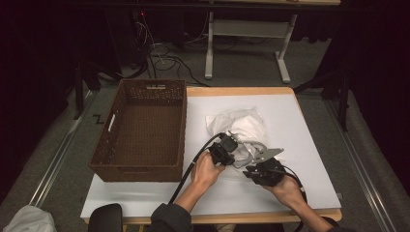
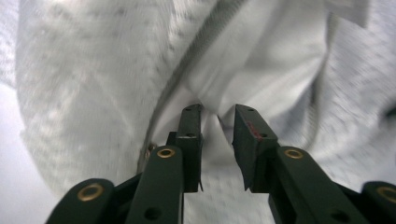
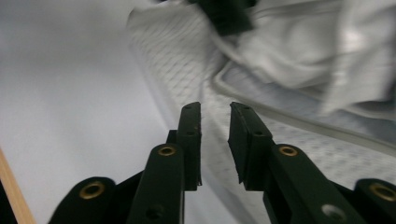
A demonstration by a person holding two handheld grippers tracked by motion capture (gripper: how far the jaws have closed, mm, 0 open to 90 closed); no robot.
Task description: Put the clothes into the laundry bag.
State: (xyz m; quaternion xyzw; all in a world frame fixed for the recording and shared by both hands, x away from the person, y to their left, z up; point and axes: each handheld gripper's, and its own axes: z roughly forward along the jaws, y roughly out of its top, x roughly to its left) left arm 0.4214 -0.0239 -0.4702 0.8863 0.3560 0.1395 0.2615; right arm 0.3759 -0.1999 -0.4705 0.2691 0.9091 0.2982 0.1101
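On the white desk (image 1: 300, 125), right of the empty brown wicker basket (image 1: 145, 130): crumpled white zip garment (image 1: 239, 126), just ahead of both grippers, zipper running diagonally away from the left one. Left gripper (image 2: 218, 122) nearer, jaws partly apart with a fold of fabric pinched up between them, unclamped. Right gripper (image 3: 215, 119) partly apart over the mesh hem, holding nothing; nothing in the way.

You find no readable text here: no label, brand, number or sign on the white garment (image 1: 239, 126), the wicker basket (image 1: 140, 133) or the table (image 1: 300, 121).
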